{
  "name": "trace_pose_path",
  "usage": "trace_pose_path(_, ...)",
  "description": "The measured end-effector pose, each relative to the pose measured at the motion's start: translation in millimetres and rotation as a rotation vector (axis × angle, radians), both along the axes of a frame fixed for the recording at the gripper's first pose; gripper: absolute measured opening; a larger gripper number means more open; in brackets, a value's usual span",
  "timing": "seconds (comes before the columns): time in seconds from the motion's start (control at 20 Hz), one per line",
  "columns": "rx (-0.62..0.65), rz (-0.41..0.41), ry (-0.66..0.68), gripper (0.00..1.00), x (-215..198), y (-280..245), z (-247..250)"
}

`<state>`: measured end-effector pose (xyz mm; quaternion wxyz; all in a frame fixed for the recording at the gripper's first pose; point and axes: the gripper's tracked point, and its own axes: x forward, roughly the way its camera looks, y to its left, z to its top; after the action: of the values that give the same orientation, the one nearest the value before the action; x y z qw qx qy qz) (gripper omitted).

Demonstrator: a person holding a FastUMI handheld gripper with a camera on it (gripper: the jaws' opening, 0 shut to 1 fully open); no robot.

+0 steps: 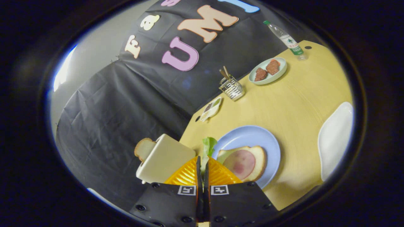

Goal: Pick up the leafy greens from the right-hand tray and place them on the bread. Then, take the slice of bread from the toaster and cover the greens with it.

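You see a dim booth with a bright glare streak beside the wall cloth (104, 119). The table (300, 104) is evenly lit, shadows soft under the blue plate (252, 138). Fisheye bending tilts everything; the edges go soft.

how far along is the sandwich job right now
Done: the leafy greens are lifted, and the white tray lies bare. In hand: the gripper is shut on them beside the blue plate. Left: laying them on the bread, then moving the toaster slice over.

Green leaf (208, 145), blue plate (252, 135), yellow table (293, 104)
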<state>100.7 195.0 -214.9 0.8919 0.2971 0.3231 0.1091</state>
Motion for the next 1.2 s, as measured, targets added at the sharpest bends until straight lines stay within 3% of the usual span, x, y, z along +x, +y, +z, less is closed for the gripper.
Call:
trace_pose_path(0.15,-0.174,-0.051,0.006,0.03,8.0,-31.5,-17.8)
trace_pose_path(0.55,-0.328,-0.010,0.052,0.06,2.7,-41.8,-43.5)
trace_pose_path(0.7,-0.368,0.012,0.045,0.12,-2.9,-41.7,-41.5)
trace_pose_path(0.85,-0.412,0.018,-0.003,0.37,-5.7,-44.0,-30.2)
trace_pose_path(1.2,-0.519,-0.048,-0.212,0.82,-2.9,-64.6,35.0)
